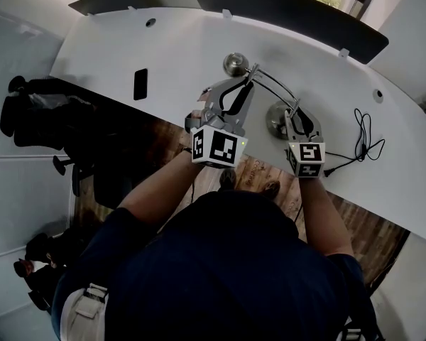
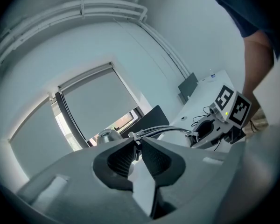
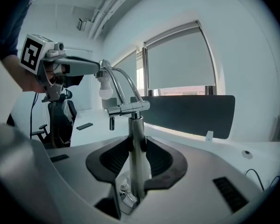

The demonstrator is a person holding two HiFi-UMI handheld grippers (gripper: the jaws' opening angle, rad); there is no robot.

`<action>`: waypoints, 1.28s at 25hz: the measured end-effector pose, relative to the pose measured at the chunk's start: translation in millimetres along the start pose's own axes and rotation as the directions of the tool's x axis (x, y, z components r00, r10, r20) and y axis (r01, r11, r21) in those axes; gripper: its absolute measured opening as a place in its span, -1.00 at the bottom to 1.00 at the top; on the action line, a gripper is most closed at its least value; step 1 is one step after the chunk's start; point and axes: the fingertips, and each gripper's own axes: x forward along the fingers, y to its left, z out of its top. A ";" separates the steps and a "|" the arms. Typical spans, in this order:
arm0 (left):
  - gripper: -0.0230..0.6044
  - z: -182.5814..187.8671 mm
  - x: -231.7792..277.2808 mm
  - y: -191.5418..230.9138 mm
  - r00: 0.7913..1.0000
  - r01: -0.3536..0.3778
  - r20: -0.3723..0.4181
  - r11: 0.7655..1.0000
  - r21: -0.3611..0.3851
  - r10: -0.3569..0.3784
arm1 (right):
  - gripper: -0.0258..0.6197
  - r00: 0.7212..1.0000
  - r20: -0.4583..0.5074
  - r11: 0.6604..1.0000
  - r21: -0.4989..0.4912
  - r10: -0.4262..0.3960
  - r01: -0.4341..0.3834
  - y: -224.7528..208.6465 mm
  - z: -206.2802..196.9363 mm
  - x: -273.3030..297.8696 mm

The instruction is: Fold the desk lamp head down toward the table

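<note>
A chrome desk lamp stands on the white table (image 1: 170,45). It has a round base (image 1: 277,117), an upright post (image 3: 136,125) and thin curved arms (image 1: 273,84) that lead to the dome head (image 1: 236,64). My right gripper (image 1: 296,114) is shut on the post just above the base, which shows between its pads (image 3: 137,141). My left gripper (image 1: 246,82) is shut on the arm's thin rods close to the head, where its jaws meet (image 2: 136,141). The right gripper view shows the white bulb (image 3: 105,90) under the left gripper (image 3: 99,72).
A black phone (image 1: 140,84) lies on the table to the left. A black cable (image 1: 360,144) coils on the right. A dark partition panel (image 1: 291,11) runs along the table's far edge. Office chairs (image 1: 35,112) stand at the left, over a wooden floor.
</note>
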 end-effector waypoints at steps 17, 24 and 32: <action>-0.76 -85.2 20.5 -14.8 0.991 0.012 -0.128 0.968 -0.252 -0.046 | -0.54 1.000 -0.005 1.000 -0.020 -0.017 0.016 -2.3 -4.3 3.9; -0.74 -115.1 31.6 -37.2 0.978 0.056 -0.182 0.963 -0.263 -0.107 | -0.54 1.000 -0.020 0.999 -0.026 -0.024 0.023 -1.8 -4.7 4.4; -0.71 -134.0 40.4 -63.5 0.957 0.106 -0.236 0.960 -0.260 -0.170 | -0.54 0.999 -0.030 0.999 -0.021 -0.033 0.032 -1.0 -5.2 5.0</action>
